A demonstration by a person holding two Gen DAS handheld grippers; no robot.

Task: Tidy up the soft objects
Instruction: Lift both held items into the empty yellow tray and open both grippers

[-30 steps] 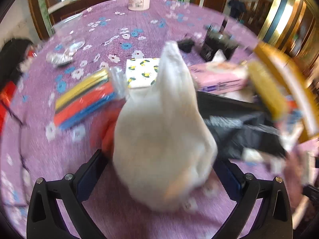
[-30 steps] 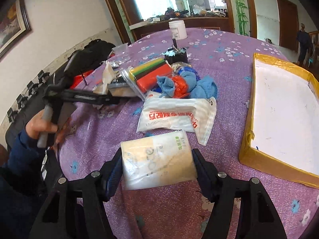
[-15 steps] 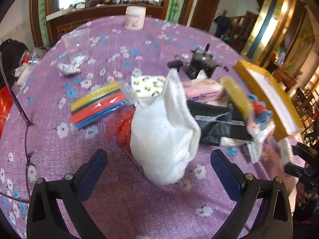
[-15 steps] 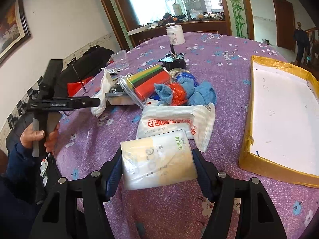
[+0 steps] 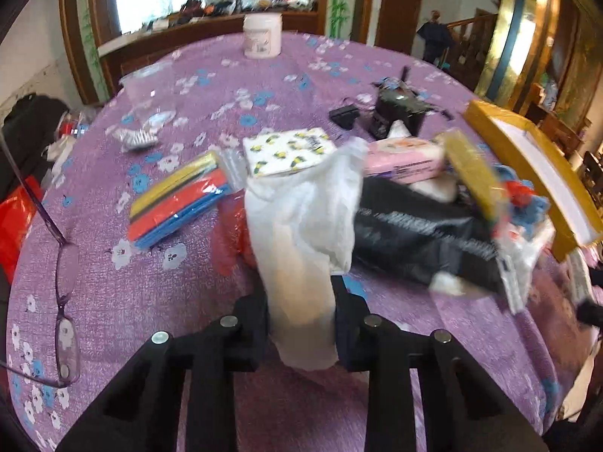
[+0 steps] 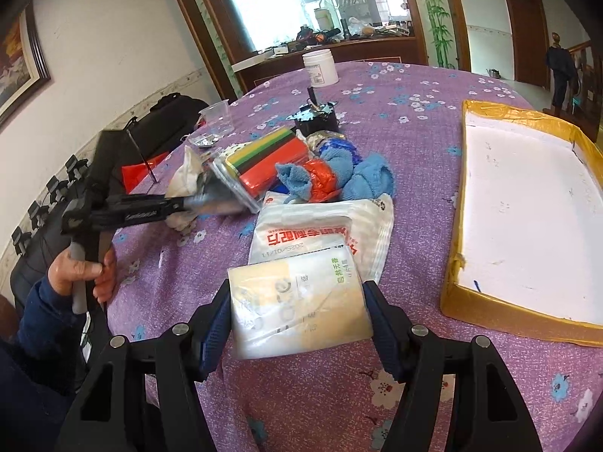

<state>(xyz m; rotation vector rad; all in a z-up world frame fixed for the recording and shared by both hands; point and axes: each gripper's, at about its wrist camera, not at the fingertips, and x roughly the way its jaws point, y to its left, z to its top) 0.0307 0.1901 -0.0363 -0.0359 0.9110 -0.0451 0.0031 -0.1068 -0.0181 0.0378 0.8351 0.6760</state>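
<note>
The left gripper (image 5: 301, 324) pinches a white cloth (image 5: 305, 226) whose long axis runs toward 12 o'clock, while the right gripper (image 6: 297, 312), clamping a tissue pack (image 6: 297, 301), sits nearer the foam-lined box (image 6: 527, 312) at 2 o'clock.

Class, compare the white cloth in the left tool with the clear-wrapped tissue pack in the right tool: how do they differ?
The white cloth is limp and crumpled; the tissue pack is flat and boxy. The cloth is bare fabric; the pack is sealed in printed plastic. The left tool pinches the cloth narrowly; the right tool spans the pack's width. Both are pale, soft and gripped.
</note>
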